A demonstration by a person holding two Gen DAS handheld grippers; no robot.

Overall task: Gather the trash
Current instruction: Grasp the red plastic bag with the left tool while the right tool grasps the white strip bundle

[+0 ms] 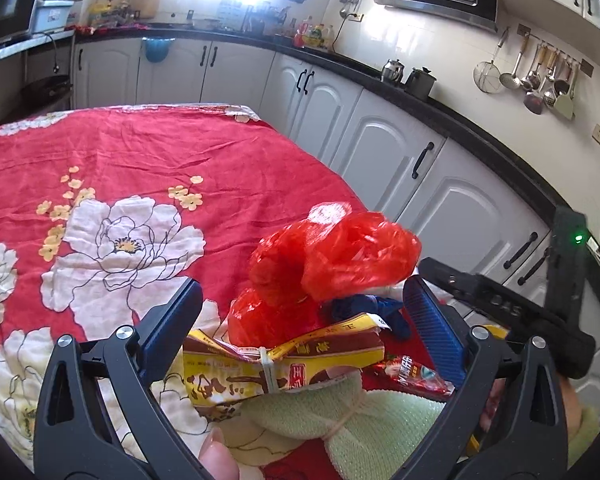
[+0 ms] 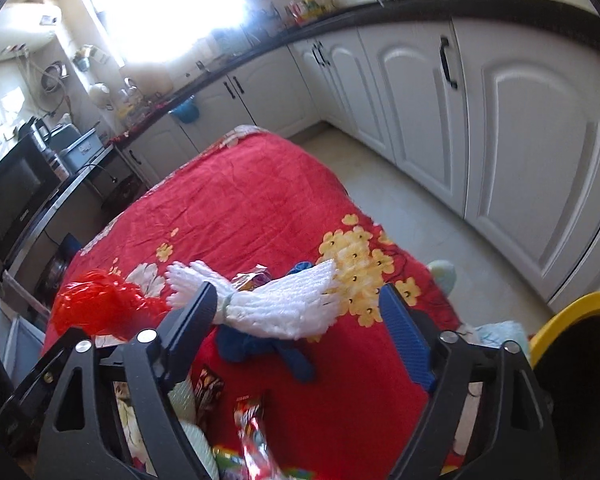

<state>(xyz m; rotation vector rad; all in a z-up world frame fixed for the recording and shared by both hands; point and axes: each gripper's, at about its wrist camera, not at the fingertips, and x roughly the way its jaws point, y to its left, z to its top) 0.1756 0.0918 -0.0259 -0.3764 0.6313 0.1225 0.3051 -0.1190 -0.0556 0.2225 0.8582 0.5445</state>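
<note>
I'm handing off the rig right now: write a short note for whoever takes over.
Left tongs: open, nothing gripped; the yellow-brown wrapper and red bag lie between the fingers, no pad pressing.
Right tongs: open, hovering over the white foam net; nothing held.
Trash is all on the red cloth, near edge: red bag, wrapper, foam net, blue rag, snack packets, green foam sleeve.
Yellow bin shows at the right, its inside out of sight.
Done: nothing visibly collected.
Left: every piece. Probably start with the foam net.
</note>
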